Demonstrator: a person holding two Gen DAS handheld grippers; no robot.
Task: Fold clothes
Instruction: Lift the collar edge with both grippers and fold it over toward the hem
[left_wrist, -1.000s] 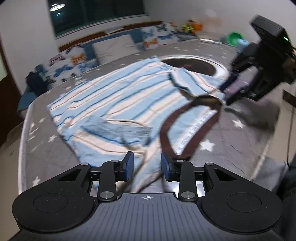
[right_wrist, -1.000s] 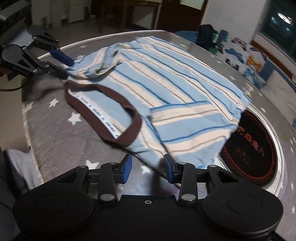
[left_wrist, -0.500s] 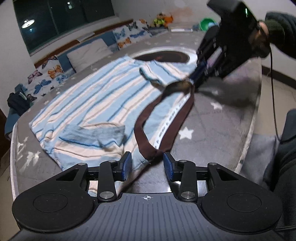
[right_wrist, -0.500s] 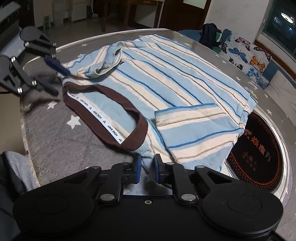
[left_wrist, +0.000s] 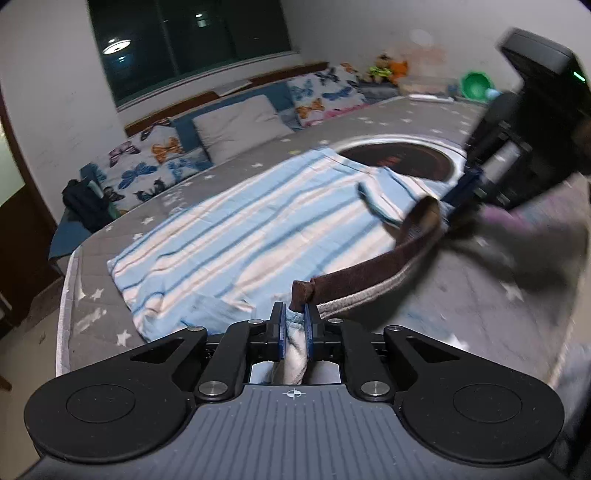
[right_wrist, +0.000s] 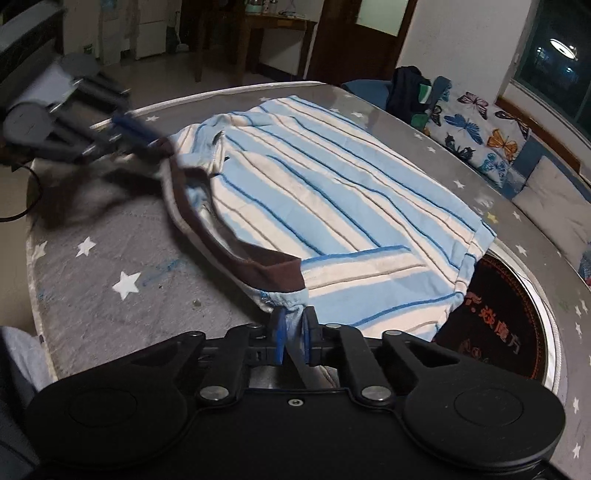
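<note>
Blue-and-cream striped cotton shirt (left_wrist: 236, 236) lies mid-frame on grey star-print table (right_wrist: 110, 254); left gripper (left_wrist: 294, 326) closing, right gripper (right_wrist: 293, 330) opening, both clamping its brown-banded collar (right_wrist: 258, 271) shoulders, likely to lift and fold

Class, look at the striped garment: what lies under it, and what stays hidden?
Under the striped garment lies the grey star-print mattress. Its far corner overlaps the round black disc, hiding part of it.
</note>
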